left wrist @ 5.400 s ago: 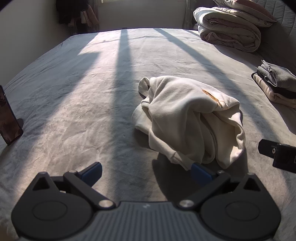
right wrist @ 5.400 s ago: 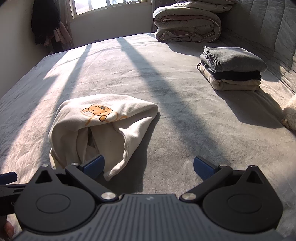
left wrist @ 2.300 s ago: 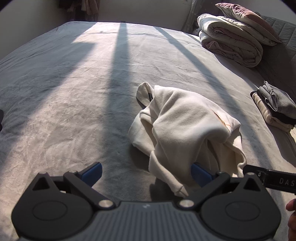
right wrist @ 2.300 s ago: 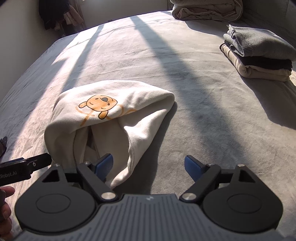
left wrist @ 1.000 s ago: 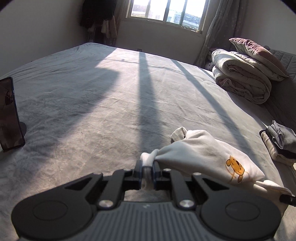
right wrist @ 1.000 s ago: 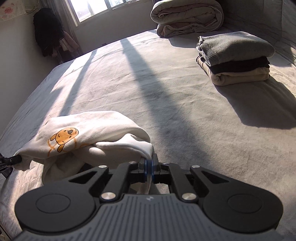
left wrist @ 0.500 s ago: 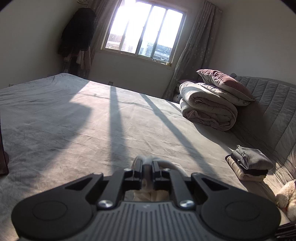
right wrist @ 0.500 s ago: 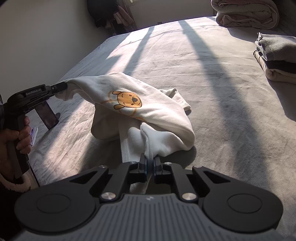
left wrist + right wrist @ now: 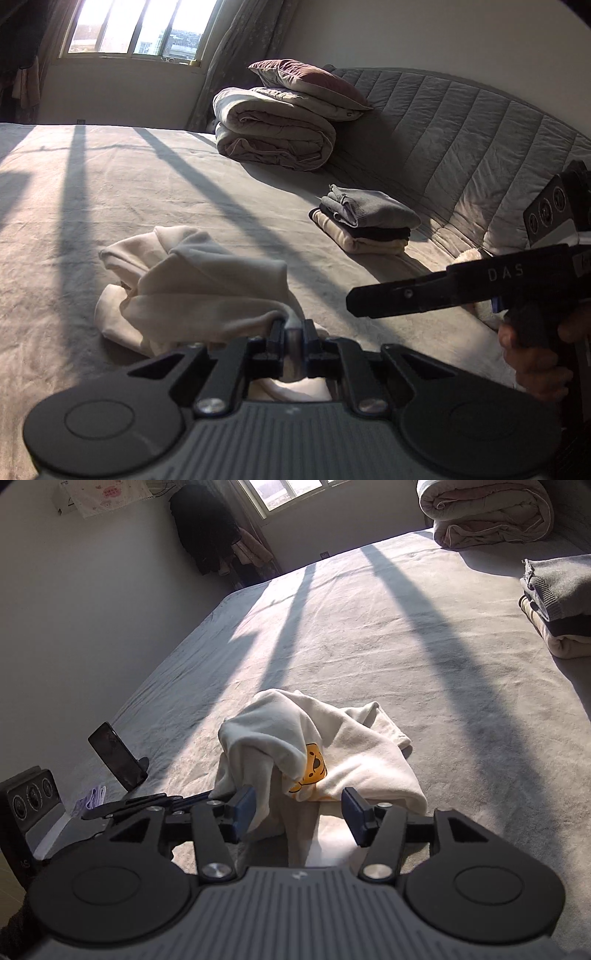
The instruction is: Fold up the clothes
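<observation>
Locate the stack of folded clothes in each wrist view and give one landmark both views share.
Left wrist: the stack lies right of centre, at mid-height, on the bed by the quilted headboard.
Right wrist: the stack sits at the right edge, upper part, cut off by the frame.
Shared landmark: the rolled duvet, beyond the stack in both.

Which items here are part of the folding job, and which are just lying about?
In the job: cream bear shirt, pinched by left gripper; open right gripper; folded clothes stack.

Lying about: rolled duvet, pillow, propped phone.
</observation>
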Tool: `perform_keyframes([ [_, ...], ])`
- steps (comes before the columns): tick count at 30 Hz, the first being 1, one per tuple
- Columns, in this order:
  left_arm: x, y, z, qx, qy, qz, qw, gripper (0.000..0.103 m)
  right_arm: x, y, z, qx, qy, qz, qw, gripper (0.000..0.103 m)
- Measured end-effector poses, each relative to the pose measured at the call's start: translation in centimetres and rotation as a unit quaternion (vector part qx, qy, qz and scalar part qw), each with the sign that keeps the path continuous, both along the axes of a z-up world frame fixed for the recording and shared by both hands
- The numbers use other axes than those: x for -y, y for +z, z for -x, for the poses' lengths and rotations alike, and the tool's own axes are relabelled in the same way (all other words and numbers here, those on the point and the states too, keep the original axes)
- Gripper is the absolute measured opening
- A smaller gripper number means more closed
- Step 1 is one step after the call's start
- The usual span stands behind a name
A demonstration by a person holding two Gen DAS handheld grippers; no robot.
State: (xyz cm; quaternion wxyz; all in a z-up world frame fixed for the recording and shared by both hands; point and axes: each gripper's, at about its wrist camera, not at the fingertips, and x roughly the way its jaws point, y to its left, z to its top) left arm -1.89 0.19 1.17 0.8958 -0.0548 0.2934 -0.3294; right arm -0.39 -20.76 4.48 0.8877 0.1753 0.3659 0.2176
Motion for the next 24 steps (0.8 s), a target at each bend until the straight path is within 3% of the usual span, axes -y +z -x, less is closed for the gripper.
perform_keyframes([
  [8, 3.9, -2.9, 3.0, -0.013, -0.096, -0.053, 0.9939, 0.008, -2.5, -0.6, -1.8, 0.013, 0.005, 0.028, 1.000, 0.056],
  [15, 5.0, -4.5, 5.6, 0.003, -0.162, -0.107, 0.9810, 0.008, -2.6, -1.9, -3.0, 0.006, -0.017, 0.064, 0.998, 0.056],
  [20, 4.0, -4.3, 6.4, 0.003, -0.173, -0.117, 0.9780, 0.008, -1.9, -2.2, -3.4, 0.008, -0.027, 0.064, 0.998, 0.056],
  [21, 3.4, -4.0, 6.1, -0.005, -0.167, -0.106, 0.9801, 0.008, -1.8, -2.2, -3.4, 0.011, -0.033, 0.070, 0.997, 0.039],
  [22, 2.7, -3.7, 5.8, -0.014, -0.161, -0.093, 0.9825, 0.009, -1.6, -2.2, -3.5, 0.013, -0.040, 0.076, 0.996, 0.011],
  [24, 1.8, -2.9, 5.0, -0.030, -0.151, -0.063, 0.9861, 0.010, -1.0, -2.3, -3.6, 0.008, -0.058, 0.079, 0.995, 0.008],
])
